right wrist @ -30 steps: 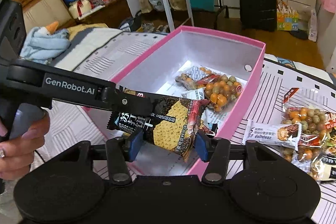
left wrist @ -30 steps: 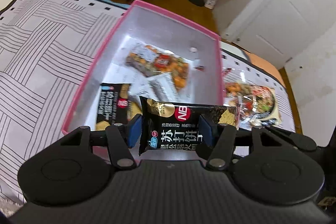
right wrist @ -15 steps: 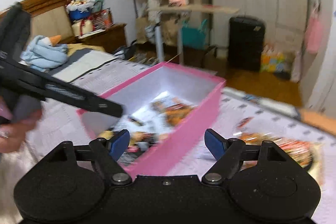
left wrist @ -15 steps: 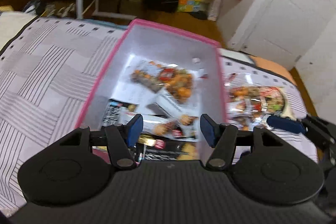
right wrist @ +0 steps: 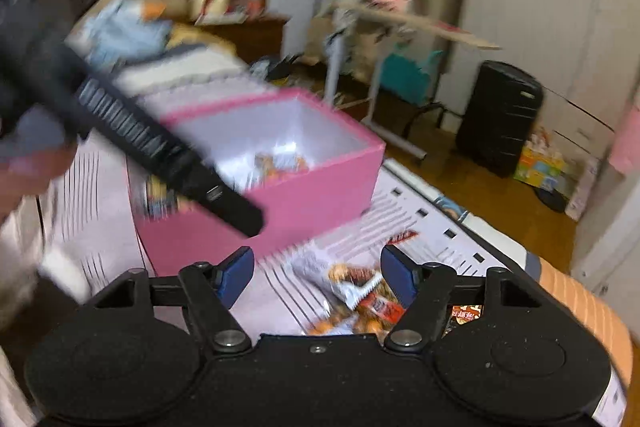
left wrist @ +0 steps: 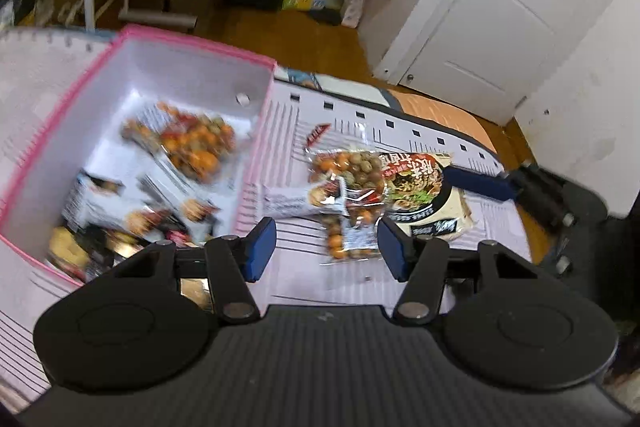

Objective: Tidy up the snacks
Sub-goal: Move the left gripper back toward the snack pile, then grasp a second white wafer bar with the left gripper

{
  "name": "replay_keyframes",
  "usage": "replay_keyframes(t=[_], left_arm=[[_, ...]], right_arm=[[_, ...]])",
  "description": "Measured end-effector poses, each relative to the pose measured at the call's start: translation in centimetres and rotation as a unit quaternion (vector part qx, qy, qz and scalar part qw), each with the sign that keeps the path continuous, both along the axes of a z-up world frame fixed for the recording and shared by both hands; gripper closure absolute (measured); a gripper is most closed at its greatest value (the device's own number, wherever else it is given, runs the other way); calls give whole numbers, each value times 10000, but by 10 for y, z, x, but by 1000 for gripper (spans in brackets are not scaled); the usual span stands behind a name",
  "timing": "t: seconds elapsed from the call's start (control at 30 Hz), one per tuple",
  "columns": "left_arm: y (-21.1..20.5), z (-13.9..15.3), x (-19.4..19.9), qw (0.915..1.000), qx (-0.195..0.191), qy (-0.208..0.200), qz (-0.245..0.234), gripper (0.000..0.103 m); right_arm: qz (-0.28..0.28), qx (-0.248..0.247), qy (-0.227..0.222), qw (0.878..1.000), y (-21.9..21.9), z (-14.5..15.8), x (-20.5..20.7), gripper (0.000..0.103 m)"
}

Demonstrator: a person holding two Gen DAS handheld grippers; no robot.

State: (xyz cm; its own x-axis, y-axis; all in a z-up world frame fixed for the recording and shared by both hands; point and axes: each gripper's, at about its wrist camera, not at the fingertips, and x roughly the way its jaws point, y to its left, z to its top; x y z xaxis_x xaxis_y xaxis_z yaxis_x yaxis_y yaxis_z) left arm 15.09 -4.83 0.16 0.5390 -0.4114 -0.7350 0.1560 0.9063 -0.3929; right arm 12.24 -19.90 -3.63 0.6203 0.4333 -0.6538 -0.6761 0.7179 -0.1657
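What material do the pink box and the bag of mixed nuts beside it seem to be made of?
Pink box: probably rigid cardboard, with a matte pink outside, a white inside and straight thin walls. Bag of mixed nuts: thin clear plastic film, glossy, because the nuts show through and the wrinkles catch highlights.

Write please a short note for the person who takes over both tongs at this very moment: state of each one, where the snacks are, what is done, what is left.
Left tongs: open, empty, over the bedspread just right of the pink box.
Right tongs: open, empty, above the loose snacks.
Done: several packets lie inside the box, among them a peanut bag and dark cracker packets.
Left: outside the box, a second peanut bag, a white bar wrapper and a noodle packet, overlapping in one pile on the bedspread.
Suggested next: the second peanut bag, as it lies nearest the left tongs.
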Motion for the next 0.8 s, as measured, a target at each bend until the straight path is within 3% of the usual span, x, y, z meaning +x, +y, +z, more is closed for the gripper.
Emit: replay_keyframes(t=[0.17, 0.27, 0.37, 0.57, 0.77, 0.8], left_arm=[[-21, -36, 14, 9961, -357, 397, 703, 48], [-33, -59, 23, 9923, -486, 606, 960, 48], [-41, -82, 31, 9840, -898, 685, 1377, 48], [-45, -119, 47, 9608, -1488, 903, 2157, 48], [-39, -137, 51, 9558, -1515, 990, 2317, 45], [-38, -139, 50, 9559, -1542, 971, 2305, 44]], right_arm=[[263, -317, 170, 9990, 6, -31, 31, 29], [505, -610, 20, 9969, 15, -46, 46, 29], [855, -871, -136, 9924, 22, -56, 59, 28], [1131, -1137, 171, 9869, 29, -74, 80, 28], [749, -523, 413, 9950, 17, -80, 64, 31], [726, -471, 358, 9956, 16, -82, 57, 36]])
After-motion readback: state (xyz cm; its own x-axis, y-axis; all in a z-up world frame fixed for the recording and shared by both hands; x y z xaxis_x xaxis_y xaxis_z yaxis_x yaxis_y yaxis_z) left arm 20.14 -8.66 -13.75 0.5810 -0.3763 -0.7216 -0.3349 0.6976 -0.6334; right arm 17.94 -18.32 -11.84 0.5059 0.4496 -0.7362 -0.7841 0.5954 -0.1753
